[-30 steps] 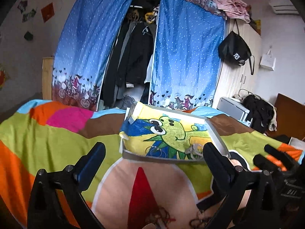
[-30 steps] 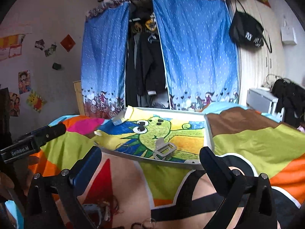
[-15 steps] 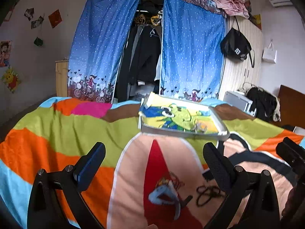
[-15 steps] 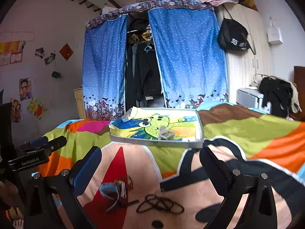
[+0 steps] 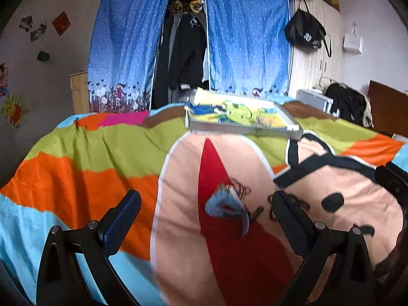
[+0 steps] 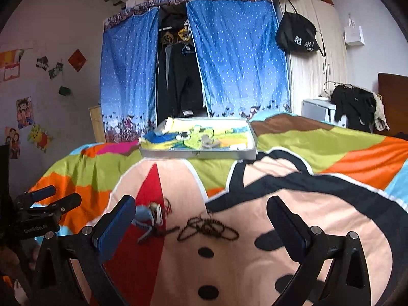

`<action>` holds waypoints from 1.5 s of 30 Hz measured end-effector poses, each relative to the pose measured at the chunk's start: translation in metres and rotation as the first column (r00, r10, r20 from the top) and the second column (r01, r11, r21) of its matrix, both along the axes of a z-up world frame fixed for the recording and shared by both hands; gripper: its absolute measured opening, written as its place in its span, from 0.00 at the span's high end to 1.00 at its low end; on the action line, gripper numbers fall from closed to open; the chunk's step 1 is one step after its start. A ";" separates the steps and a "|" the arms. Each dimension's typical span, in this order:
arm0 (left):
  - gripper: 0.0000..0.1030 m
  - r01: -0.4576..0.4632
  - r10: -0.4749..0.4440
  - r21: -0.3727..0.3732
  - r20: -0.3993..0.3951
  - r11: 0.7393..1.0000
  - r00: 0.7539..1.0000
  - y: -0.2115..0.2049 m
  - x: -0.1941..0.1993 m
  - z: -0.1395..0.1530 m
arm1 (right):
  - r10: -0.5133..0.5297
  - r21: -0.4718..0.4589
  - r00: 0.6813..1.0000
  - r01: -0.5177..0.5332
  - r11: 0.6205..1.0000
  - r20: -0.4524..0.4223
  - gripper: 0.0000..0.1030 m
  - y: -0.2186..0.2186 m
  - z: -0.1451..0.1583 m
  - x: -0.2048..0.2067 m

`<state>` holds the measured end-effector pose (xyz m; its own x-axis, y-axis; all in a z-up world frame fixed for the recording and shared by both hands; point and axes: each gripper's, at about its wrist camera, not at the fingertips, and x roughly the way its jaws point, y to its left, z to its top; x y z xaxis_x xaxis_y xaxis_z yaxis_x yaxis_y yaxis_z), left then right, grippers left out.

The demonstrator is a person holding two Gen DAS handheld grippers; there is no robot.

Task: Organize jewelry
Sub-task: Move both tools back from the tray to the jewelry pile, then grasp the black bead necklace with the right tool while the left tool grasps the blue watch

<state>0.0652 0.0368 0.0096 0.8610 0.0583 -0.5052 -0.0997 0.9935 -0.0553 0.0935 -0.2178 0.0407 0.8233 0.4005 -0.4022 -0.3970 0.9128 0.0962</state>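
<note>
Both hand-held grippers, jaws apart, have backed away; only the right view shows the whole bead chain (image 6: 207, 229).

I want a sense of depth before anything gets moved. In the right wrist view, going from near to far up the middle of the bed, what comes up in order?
Right gripper, open and empty → dark bead necklace on the bedspread → white tray with a grey clip inside → blue curtains.
</note>
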 end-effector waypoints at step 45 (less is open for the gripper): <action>0.03 0.081 -0.091 -0.045 -0.346 0.996 0.934 0.005 0.041 -0.096 | 0.009 -0.017 0.938 -0.016 1.000 -0.347 0.00 -0.005 -0.101 0.041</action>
<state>0.1066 0.0413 -0.0868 0.6328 -0.0278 -0.7738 -0.0322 0.9975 -0.0622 0.1343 -0.2225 -0.0598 0.6261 0.3992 -0.6698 -0.3539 0.9109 0.2121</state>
